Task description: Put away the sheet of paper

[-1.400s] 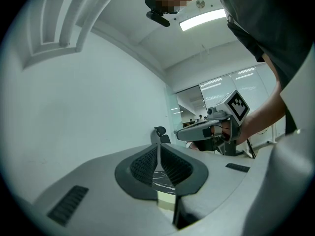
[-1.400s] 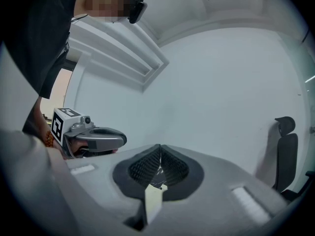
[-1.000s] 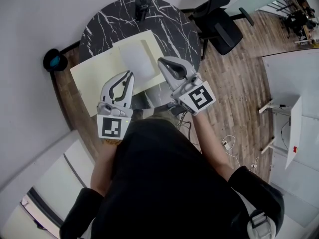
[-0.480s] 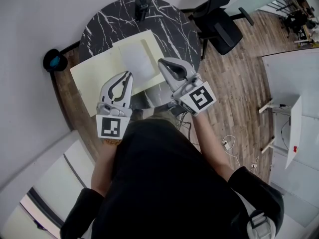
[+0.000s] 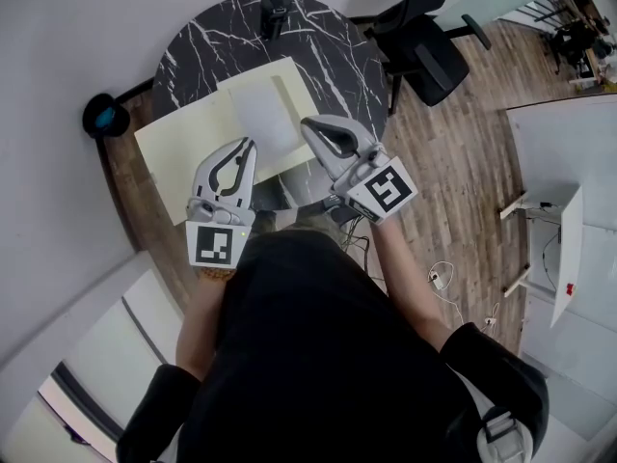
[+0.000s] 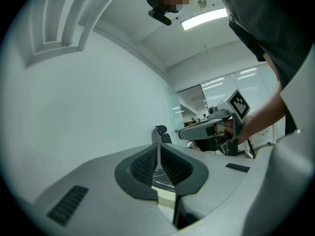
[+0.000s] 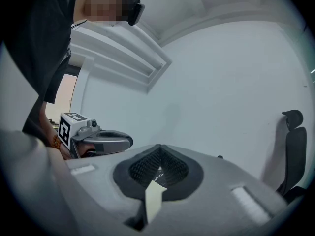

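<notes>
A white sheet of paper (image 5: 262, 114) lies on a larger pale yellow folder (image 5: 193, 138) on the round black marble table (image 5: 328, 46). My left gripper (image 5: 249, 145) hovers over the folder's near edge, level, jaws shut with nothing between them. My right gripper (image 5: 310, 123) hangs just right of the sheet, also shut and empty. In the left gripper view the left gripper (image 6: 158, 146) has its pads meeting, and the right gripper (image 6: 206, 129) shows beyond them. In the right gripper view the right gripper (image 7: 158, 149) is shut too, with the left gripper (image 7: 106, 141) off to the side.
A small black device (image 5: 275, 8) stands at the table's far edge. A black office chair (image 5: 424, 46) is to the right of the table, a round black object (image 5: 104, 116) on the floor at its left. White desks (image 5: 569, 162) stand further right on the wooden floor.
</notes>
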